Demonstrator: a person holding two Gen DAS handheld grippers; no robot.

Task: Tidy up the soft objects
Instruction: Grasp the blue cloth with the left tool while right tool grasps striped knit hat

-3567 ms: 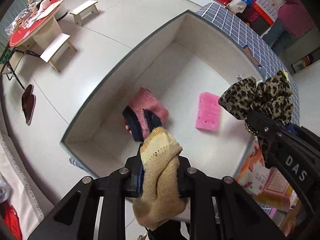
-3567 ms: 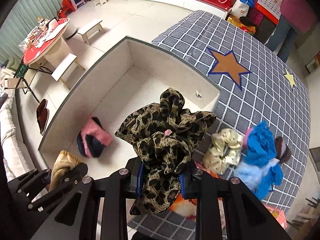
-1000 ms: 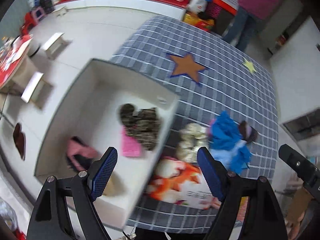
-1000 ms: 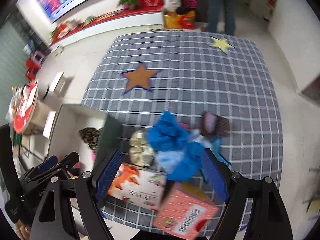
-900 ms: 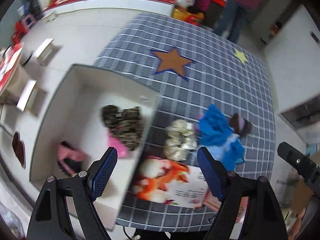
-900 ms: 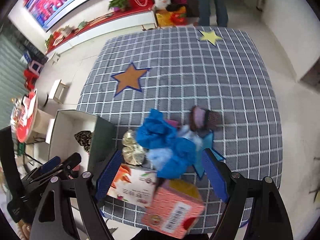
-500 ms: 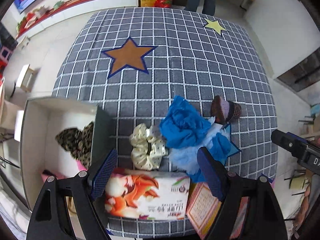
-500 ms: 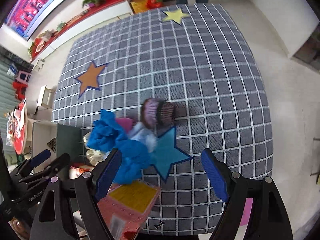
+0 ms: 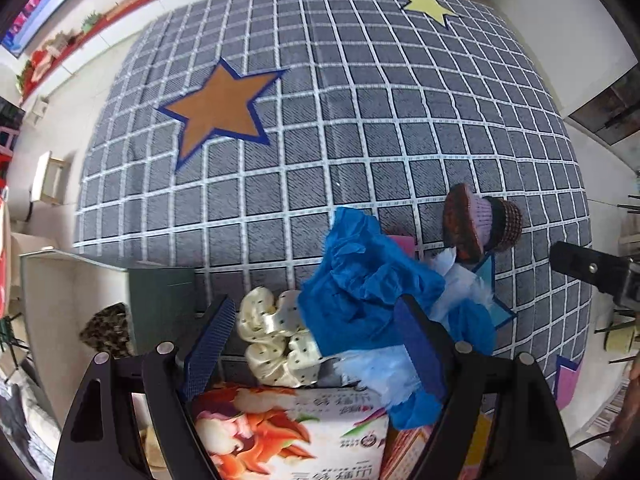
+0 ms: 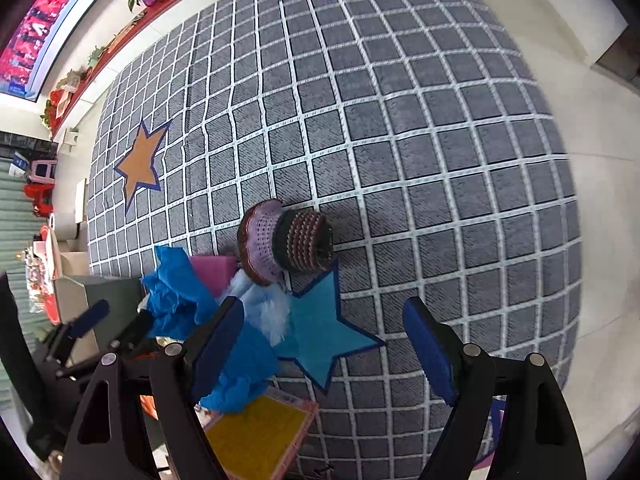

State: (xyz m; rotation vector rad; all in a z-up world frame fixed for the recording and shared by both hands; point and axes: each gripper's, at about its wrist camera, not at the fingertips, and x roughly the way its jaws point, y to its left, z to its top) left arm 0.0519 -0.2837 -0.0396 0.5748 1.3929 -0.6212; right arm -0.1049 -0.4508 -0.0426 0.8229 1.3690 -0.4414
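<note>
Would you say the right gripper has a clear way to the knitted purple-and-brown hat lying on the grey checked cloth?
Probably yes. The right gripper stands open and empty above the cloth, and the knitted hat lies just ahead of its fingertips with nothing over it. Only the crumpled blue fabric beside it crowds one side.

Two grippers show: the left gripper [image 9: 316, 344] and the right gripper [image 10: 324, 344], each with two blue-padded fingers. One checked cloth [image 9: 360, 128] covers the table. It bears four stars: one orange star [image 9: 220, 108], one yellow star [image 9: 426, 4], one teal star [image 10: 324, 332] and part of a pink one [image 9: 566, 380] at the right edge. On the cloth lie one cream scrunchie [image 9: 276, 340], one crumpled blue cloth [image 9: 360, 292], one pale blue fluffy piece [image 9: 460, 280], one crocheted hat [image 10: 284, 240] and one pink sponge [image 10: 212, 272]. Two printed packs sit at the near edge: one tissue pack [image 9: 288, 428] and one pink-and-yellow box [image 10: 256, 432]. One white bin [image 9: 68, 300] stands off the left edge, with one leopard scrunchie [image 9: 106, 328] visible in it.
</note>
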